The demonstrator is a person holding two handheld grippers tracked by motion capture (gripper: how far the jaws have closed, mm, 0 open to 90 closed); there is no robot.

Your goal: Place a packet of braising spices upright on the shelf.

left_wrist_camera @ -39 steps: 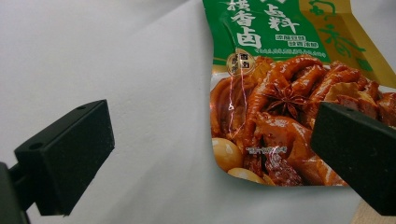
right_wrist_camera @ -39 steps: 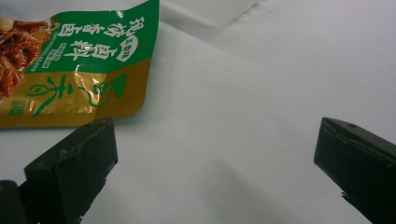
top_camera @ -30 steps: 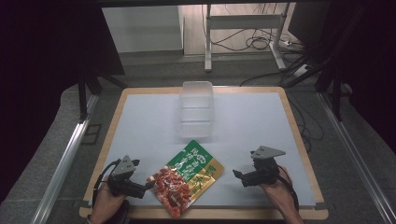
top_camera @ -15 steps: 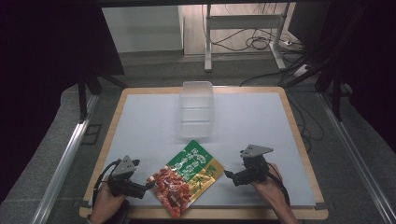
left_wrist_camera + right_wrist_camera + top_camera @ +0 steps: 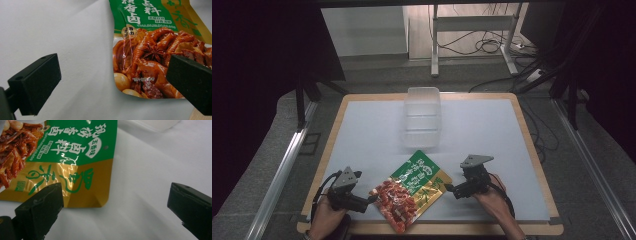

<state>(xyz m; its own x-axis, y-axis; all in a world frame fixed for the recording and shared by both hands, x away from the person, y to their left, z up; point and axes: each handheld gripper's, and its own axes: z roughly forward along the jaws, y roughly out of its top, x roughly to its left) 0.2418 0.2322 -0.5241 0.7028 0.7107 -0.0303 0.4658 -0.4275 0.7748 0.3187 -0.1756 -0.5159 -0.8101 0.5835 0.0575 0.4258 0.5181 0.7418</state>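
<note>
A flat food pouch (image 5: 412, 189), green and gold with a picture of braised meat, lies on the white table near the front edge. My left gripper (image 5: 371, 199) rests at the pouch's left corner, jaws wide open; in the left gripper view the pouch (image 5: 160, 52) lies ahead with its corner reaching under the right jaw. My right gripper (image 5: 449, 189) sits at the pouch's right corner, also open; in the right gripper view the gold corner (image 5: 75, 177) lies just beyond the left jaw. Nothing is held.
A clear plastic container (image 5: 422, 116) stands at the back middle of the table, its edge visible in the right gripper view (image 5: 155, 123). The wooden table rim (image 5: 532, 150) frames the white surface. Cables and metal frame legs lie on the floor behind.
My right gripper has slid left across the table up to the pouch's right corner. The left gripper and the pouch have stayed put.
</note>
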